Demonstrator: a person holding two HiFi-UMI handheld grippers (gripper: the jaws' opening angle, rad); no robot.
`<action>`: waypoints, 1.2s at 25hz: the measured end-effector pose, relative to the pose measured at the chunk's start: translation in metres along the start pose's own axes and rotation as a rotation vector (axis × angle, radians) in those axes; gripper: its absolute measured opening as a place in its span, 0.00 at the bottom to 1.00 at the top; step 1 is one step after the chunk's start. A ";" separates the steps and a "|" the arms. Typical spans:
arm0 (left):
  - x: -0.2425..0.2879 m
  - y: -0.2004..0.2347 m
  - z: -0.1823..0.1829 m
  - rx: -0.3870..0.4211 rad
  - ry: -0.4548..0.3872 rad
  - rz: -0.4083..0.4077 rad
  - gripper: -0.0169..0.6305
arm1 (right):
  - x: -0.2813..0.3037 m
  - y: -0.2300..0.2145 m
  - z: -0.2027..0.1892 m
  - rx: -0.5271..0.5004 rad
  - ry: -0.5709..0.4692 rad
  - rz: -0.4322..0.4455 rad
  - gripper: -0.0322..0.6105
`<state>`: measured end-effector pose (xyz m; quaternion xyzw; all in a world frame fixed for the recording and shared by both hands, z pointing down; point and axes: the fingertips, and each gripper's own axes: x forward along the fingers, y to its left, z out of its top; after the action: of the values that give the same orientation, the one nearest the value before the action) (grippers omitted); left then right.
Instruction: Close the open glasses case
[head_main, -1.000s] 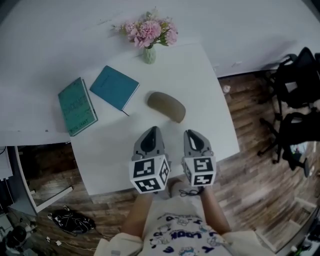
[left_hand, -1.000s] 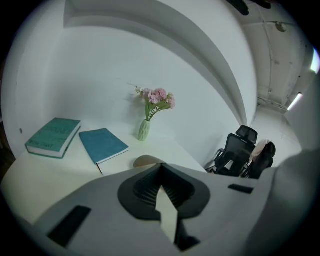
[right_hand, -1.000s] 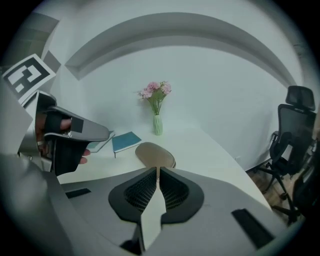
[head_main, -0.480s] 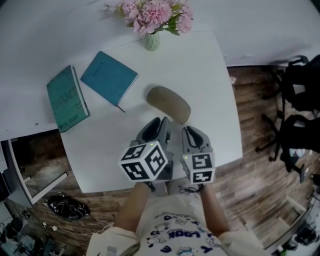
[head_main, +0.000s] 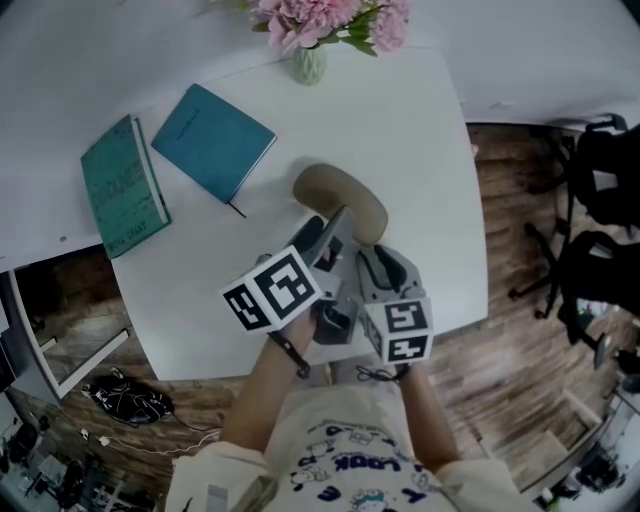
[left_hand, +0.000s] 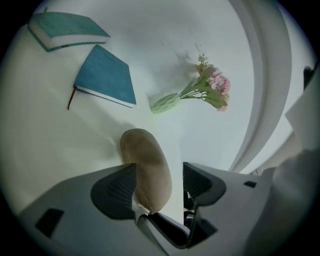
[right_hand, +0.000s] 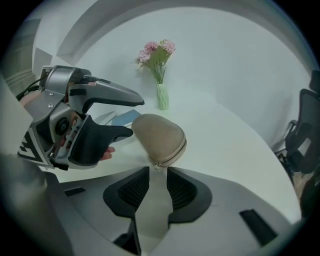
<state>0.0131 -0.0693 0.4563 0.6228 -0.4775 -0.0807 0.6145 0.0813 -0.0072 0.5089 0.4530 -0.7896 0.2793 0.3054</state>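
Observation:
A tan oval glasses case (head_main: 338, 195) lies on the white table (head_main: 420, 150), lid down, with a zip seam along its edge. My left gripper (head_main: 328, 235), rolled onto its side, straddles the case's near end (left_hand: 147, 167). Its jaws have just been opening and stand wide. The case rests beside one pad (left_hand: 116, 191), with a gap to the other, so nothing is gripped. My right gripper (head_main: 378, 262) sits just short of the case (right_hand: 159, 136), slightly open with only table showing between its pads. From the right gripper view, the left gripper (right_hand: 136, 117) reaches the case from the left.
Two teal books (head_main: 212, 140) (head_main: 120, 185) lie at the table's left. A pale green vase of pink flowers (head_main: 310, 62) stands at the far edge. The table's right edge drops to wooden floor, where black chairs (head_main: 605, 180) stand.
The left gripper has rolled onto its side, moved forward and down over the case's near end, and opened from shut. The right gripper has sunk closer to the case.

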 end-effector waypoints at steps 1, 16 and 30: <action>0.002 0.002 0.001 -0.009 0.000 0.006 0.45 | 0.002 0.000 -0.001 0.004 0.007 0.000 0.20; 0.025 0.026 -0.009 -0.209 0.054 0.075 0.48 | 0.007 0.000 -0.003 0.062 0.028 0.011 0.19; 0.041 0.020 -0.003 -0.157 0.059 0.012 0.48 | 0.010 -0.002 0.000 0.299 0.034 0.049 0.18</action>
<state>0.0273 -0.0915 0.4942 0.5720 -0.4552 -0.0956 0.6756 0.0787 -0.0136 0.5162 0.4692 -0.7447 0.4090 0.2409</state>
